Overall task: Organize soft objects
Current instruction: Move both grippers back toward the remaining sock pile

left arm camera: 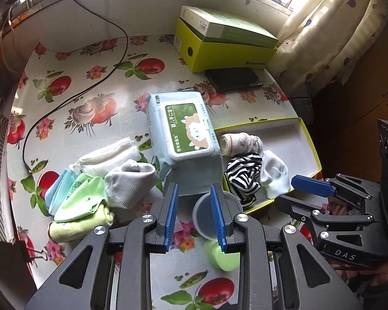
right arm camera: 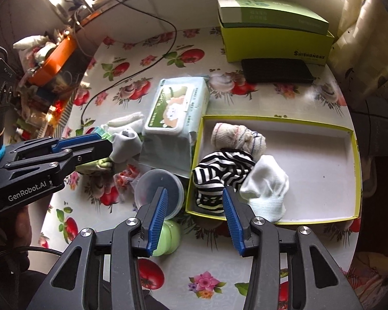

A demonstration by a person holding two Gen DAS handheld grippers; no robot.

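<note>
A round table (left arm camera: 72,93) with a glossy cloth printed in tomatoes, mushrooms and flowers stands by a window with a spotted curtain (left arm camera: 331,33). Its far edge curves under the sill, and the near edge curves out of view below the grippers.

The left gripper (left arm camera: 194,214) hangs above the near middle of the table with its jaws apart and nothing between the blue pads. The right gripper (right arm camera: 195,221) hangs above the near corner of the tray (right arm camera: 355,170), jaws also parted and empty.

The shallow tray with a yellow-green rim sits at the right side, close to the table edge. Inside it, crowded into the left half, are a rolled pale sock (right arm camera: 235,135), a black-and-white striped cloth (right arm camera: 219,173) and a white sock (right arm camera: 266,183) — the right half of the tray is bare. A pack of wet wipes (left arm camera: 182,129) lies just beside the left wall of the tray.

Left of the wipes lies the loose pile: a grey sock (left arm camera: 128,183), a white folded cloth (left arm camera: 108,155), green cloths (left arm camera: 82,206) and blue face masks (left arm camera: 58,193). A clear round lid (right arm camera: 159,188) and a green cup (right arm camera: 168,237) lie near the front between pile and tray.

A black cable (left arm camera: 72,95) runs over the far left of the cloth — that part is otherwise open. At the back right stand stacked green boxes (left arm camera: 227,41) with a black flat case (left arm camera: 234,78) in front.
</note>
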